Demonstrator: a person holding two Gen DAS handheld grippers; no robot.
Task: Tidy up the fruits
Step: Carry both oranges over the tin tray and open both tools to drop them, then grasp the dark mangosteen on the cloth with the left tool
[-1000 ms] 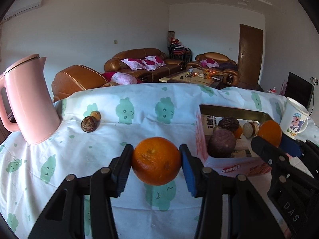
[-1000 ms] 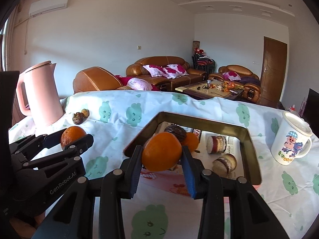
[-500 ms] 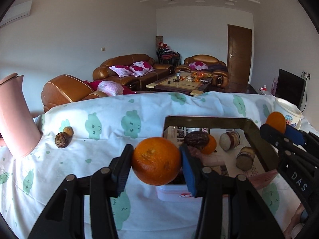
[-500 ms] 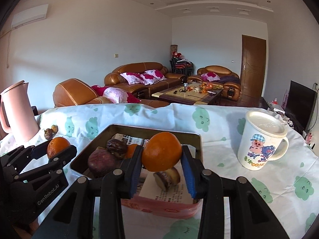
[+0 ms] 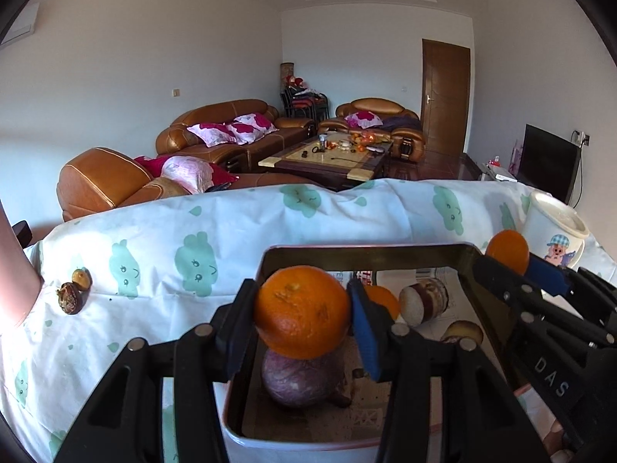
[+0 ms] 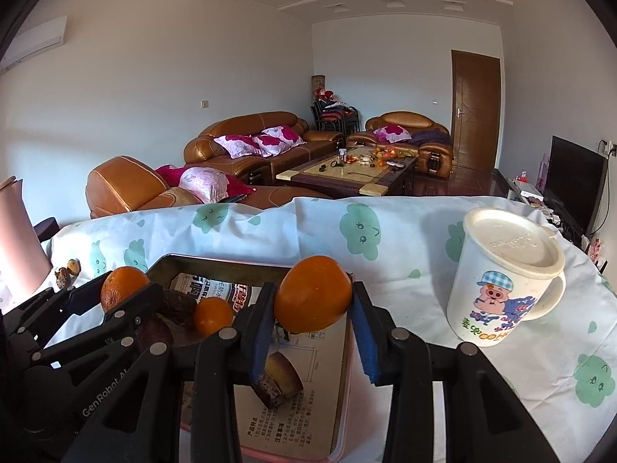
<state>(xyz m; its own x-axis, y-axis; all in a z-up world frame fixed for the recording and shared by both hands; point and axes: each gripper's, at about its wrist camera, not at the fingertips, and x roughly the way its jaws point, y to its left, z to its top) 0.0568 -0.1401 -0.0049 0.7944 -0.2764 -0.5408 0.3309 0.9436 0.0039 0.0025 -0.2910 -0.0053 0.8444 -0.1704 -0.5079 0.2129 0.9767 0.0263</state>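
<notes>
My left gripper is shut on an orange and holds it above the left half of a rectangular tin tray. My right gripper is shut on a second orange above the tray's right side. The tray holds a purple passion fruit, a small orange, a cut fruit piece and other dark fruits. Each gripper shows in the other's view, the right one and the left one.
A white lidded mug with a pig cartoon stands right of the tray. A pink kettle stands at the far left. Two small dark fruits lie on the cloud-print tablecloth near it. Sofas lie beyond the table.
Both grippers have moved right and forward with their oranges. The left now hangs over the tray instead of the cloth. The right has shifted toward the tray's right side, nearer the mug.
</notes>
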